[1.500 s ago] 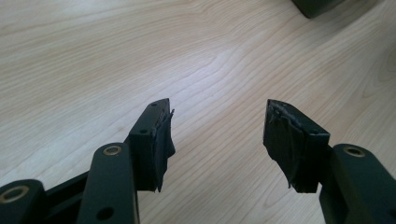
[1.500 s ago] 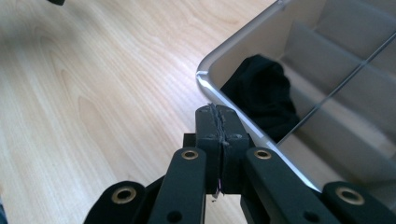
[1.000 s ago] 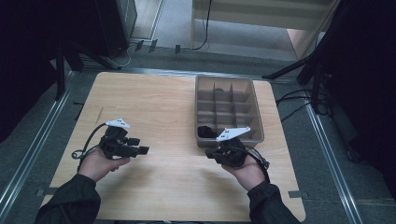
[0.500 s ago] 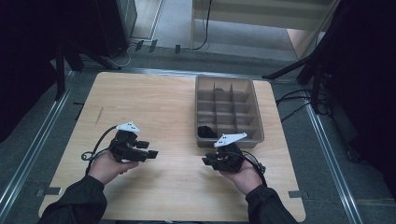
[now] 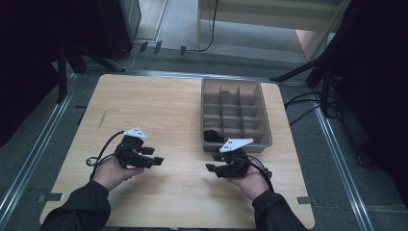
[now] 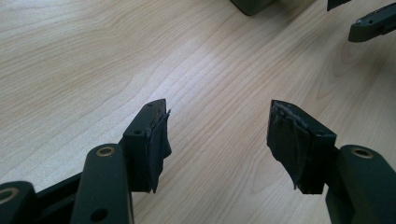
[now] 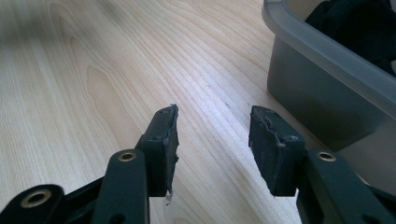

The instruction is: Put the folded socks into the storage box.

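- The left gripper (image 5: 159, 161) is being held lower left of the frame, jaws wide, nothing between them.
- The right gripper (image 5: 210, 168), lower centre, has just been opening; its jaws are being kept empty.
- The dark cloth (image 5: 211, 135) is lying in the grey divided tray's (image 5: 262, 103) near-left compartment, right of centre.

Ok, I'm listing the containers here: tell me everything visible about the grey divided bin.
The grey bin looks like plastic, rectangular, with thin dividers forming a grid of small compartments. It stands upright on the wooden table, toward its far right. A dark bundle fills its near-left compartment; another dark item sits at the far end.
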{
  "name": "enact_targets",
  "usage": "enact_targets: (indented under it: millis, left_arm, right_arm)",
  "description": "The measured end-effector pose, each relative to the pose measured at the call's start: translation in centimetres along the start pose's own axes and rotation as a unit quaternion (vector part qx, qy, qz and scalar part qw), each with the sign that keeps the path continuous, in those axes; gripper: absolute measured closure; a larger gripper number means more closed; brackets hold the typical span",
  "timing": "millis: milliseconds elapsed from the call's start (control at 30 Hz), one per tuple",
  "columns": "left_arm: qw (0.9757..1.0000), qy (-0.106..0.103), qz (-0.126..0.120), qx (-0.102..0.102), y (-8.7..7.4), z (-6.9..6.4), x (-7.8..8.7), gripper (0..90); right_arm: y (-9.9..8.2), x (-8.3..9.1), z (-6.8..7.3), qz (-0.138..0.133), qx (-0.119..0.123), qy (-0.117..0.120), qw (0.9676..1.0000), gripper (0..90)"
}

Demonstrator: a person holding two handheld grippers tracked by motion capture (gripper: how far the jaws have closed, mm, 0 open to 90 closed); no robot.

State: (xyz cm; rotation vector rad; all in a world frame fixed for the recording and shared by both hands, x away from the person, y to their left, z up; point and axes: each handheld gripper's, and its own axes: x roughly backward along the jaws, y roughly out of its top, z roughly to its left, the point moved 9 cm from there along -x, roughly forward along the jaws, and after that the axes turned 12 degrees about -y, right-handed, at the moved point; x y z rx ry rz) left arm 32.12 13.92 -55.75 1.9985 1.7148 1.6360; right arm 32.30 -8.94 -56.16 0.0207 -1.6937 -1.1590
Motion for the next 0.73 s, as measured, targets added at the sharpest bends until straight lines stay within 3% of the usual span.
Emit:
enact_targets:
  millis: [733]
  left_arm:
    - [0.9998,-0.003,0.018,0.003,-0.48,0.07,-0.39,36.3]
  right_arm:
    - [-0.25,-0.41,-0.01,0.011,0.001,0.003,0.9999,45.5]
